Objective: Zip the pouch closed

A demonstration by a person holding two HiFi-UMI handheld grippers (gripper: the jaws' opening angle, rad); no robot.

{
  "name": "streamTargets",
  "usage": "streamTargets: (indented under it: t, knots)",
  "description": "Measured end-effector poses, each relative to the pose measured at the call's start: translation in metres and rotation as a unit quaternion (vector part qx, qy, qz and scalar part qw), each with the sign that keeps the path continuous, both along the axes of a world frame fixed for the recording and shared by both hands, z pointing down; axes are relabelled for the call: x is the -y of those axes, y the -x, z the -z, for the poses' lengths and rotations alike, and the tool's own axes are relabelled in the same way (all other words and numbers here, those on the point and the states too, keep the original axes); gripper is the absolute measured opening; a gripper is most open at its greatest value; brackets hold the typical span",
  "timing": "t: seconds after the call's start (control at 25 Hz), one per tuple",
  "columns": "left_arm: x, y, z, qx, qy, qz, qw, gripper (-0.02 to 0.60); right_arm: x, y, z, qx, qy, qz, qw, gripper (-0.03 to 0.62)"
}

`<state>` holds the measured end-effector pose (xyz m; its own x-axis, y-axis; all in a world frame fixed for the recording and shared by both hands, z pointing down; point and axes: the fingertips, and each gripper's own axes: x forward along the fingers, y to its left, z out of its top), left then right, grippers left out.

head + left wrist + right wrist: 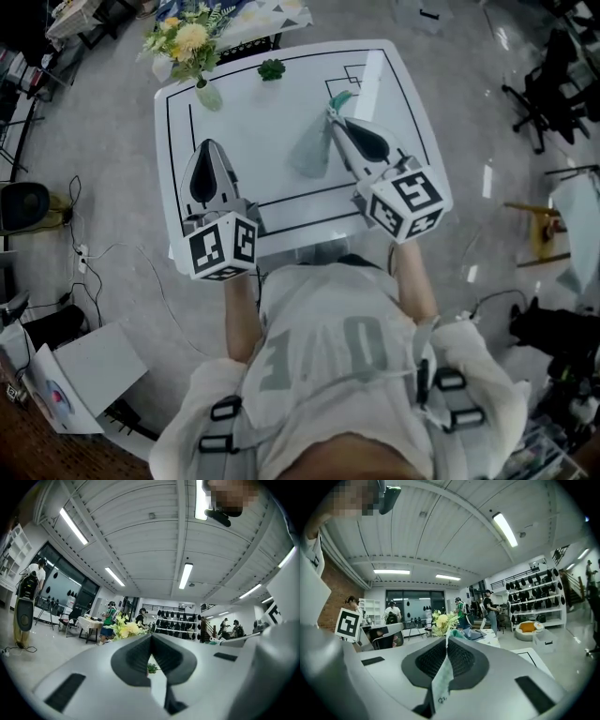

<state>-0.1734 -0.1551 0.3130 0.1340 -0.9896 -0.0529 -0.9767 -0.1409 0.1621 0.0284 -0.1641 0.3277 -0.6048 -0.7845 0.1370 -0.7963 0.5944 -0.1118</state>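
Grey-green pouch [309, 155] dangles limp from the clenched right gripper [330, 112]; left gripper [208, 148] closed, empty.

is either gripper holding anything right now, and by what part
The right gripper is shut on the pouch, pinching a thin strip at its upper edge, so it hangs over the table. The left gripper is shut and empty.

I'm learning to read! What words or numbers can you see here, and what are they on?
Shirt: big pale letters, upside down and creased, perhaps "OVE"; unsure.
White tag pinched in the right gripper: tiny print, too small to read.
Marker cubes: square patterns only, no words.
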Motion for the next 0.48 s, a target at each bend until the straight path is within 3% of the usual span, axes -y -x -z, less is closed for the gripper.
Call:
streamTargets:
  t: [0.24,0.48]
  knots:
    - [-0.007,-0.026,0.013,0.001,-0.012,-0.012,0.9998,0.005,-0.012,-0.027,0.005,0.001,-0.004,0.005,1.0,0.017]
    - [-0.008,-0.029,0.017,-0.004,-0.019,-0.009,0.9998,0.005,-0.005,-0.033,-0.001,0.018,0.002,0.004,1.0,0.017]
